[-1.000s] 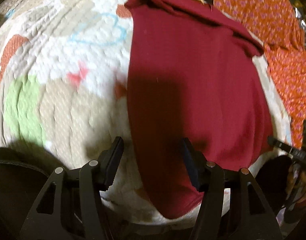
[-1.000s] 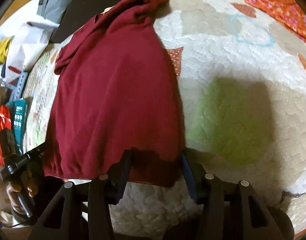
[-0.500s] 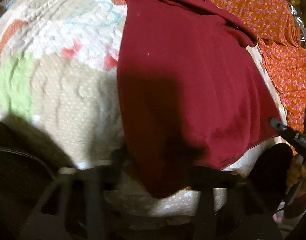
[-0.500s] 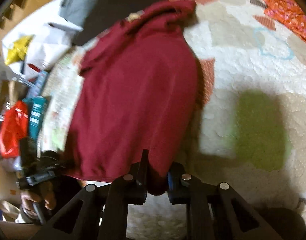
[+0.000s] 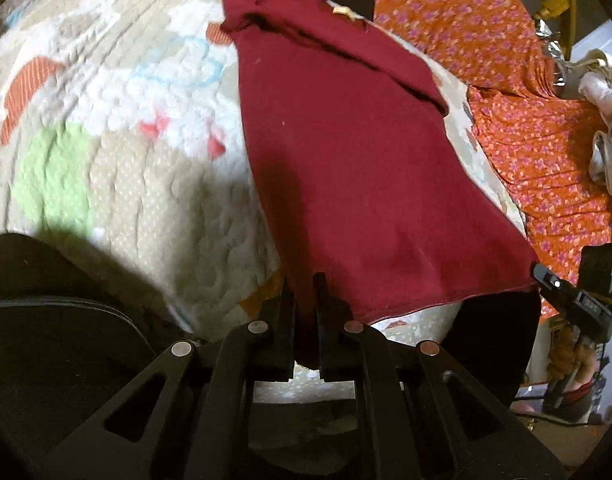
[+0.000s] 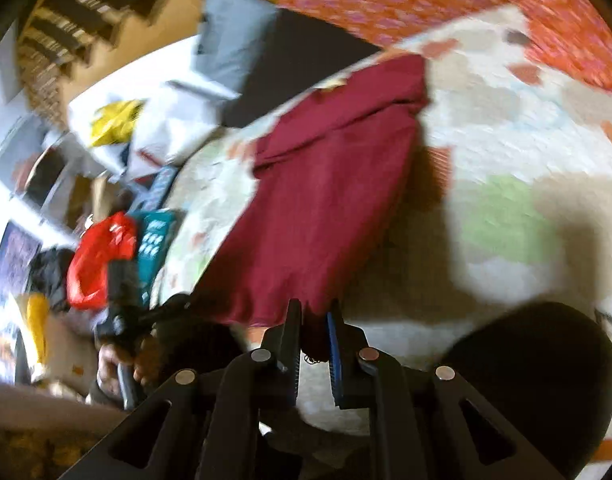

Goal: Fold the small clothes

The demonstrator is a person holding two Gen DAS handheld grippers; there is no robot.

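Observation:
A dark red shirt (image 5: pixel 346 152) lies lengthwise on a patterned quilt (image 5: pixel 105 120), collar end far from me. My left gripper (image 5: pixel 303 284) is shut on the shirt's near left hem corner. In the right wrist view my right gripper (image 6: pixel 314 312) is shut on the near right hem corner of the same shirt (image 6: pixel 326 200), which is lifted off the quilt (image 6: pixel 506 160) at the hem. The right gripper also shows at the right edge of the left wrist view (image 5: pixel 546 276), and the left gripper at the left in the right wrist view (image 6: pixel 153 312).
An orange flowered cloth (image 5: pixel 526 100) lies beyond the quilt's right side. A pale bundle of fabric (image 5: pixel 606 112) sits at the far right. In the right wrist view a red bag (image 6: pixel 97 256), teal box (image 6: pixel 155 240), white bags and a grey cushion (image 6: pixel 233 44) crowd the left side.
Both grippers went from open around the hem to shut on its corners. The hem has risen off the quilt and both views have tilted upward.

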